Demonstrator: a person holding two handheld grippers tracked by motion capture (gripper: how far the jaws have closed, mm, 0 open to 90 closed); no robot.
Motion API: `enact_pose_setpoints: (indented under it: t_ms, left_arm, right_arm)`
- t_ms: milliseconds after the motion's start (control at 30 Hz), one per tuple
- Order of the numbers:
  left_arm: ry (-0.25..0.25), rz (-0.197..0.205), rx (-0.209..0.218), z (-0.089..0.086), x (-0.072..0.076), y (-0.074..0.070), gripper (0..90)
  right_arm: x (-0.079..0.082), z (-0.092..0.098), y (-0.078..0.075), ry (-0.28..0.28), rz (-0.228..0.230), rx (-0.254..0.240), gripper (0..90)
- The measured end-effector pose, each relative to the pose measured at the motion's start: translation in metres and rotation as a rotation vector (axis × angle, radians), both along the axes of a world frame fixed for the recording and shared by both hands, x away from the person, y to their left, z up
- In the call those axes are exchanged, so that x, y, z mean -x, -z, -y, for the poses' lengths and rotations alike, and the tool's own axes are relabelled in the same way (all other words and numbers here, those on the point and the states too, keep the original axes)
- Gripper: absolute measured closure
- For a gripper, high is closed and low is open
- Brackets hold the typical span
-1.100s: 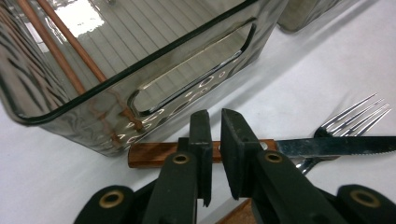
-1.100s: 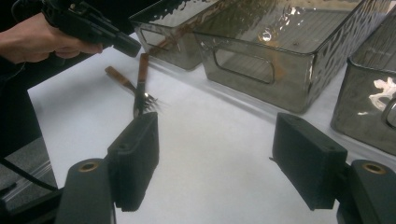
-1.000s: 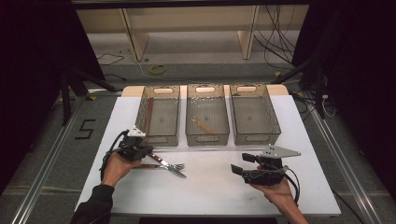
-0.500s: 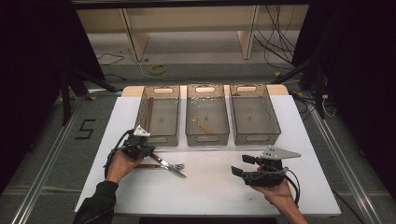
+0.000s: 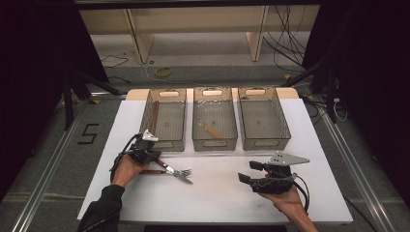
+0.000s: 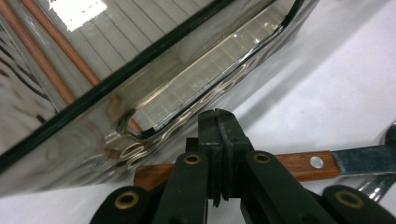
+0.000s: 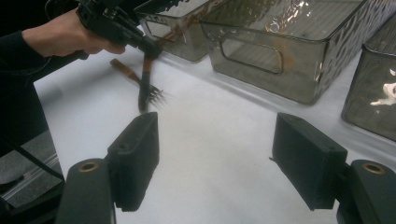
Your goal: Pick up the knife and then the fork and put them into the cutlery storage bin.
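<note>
My left gripper [image 5: 147, 155] sits just in front of the left clear bin [image 5: 164, 140], over the wooden handle [image 6: 299, 164] of a metal utensil. Its jaws [image 6: 218, 135] are pressed together, and the handle runs across underneath them. Whether they pinch it I cannot tell. A fork [image 5: 183, 172] lies beside that utensil on the white table; both also appear in the right gripper view, fork [image 7: 148, 97]. My right gripper [image 5: 249, 173] rests low at the front right, open with nothing between its pads [image 7: 135, 156].
Three clear bins stand in a row at the back of the white table [image 5: 217, 198]. The left one holds thin wooden sticks [image 5: 153, 116], the middle bin [image 5: 214, 140] a wooden spoon [image 5: 210, 128], and the right bin [image 5: 263, 140] looks bare.
My left gripper has edged slightly right, toward the utensils and the left bin. The right gripper has stayed put.
</note>
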State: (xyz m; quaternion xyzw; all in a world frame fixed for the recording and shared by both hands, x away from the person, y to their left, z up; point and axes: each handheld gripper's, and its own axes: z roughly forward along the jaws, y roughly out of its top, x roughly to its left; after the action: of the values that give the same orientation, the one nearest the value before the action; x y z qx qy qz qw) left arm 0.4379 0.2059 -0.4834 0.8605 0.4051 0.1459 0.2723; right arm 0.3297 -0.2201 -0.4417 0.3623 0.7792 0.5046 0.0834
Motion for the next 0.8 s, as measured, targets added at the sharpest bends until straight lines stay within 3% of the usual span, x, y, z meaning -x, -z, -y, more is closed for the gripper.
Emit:
enact_pose_setpoints:
  t_ms: [400,800]
  left_arm:
    - [-0.001,-0.066,-0.06,-0.003,0.004,-0.005,88.8]
    - [0.005,-0.148,-0.066,-0.013,0.025,-0.009,88.8]
  right_arm:
    - [0.001,-0.001,0.0,-0.003,0.0,0.013,32.6]
    - [0.002,-0.003,-0.001,-0.007,-0.001,0.021,32.6]
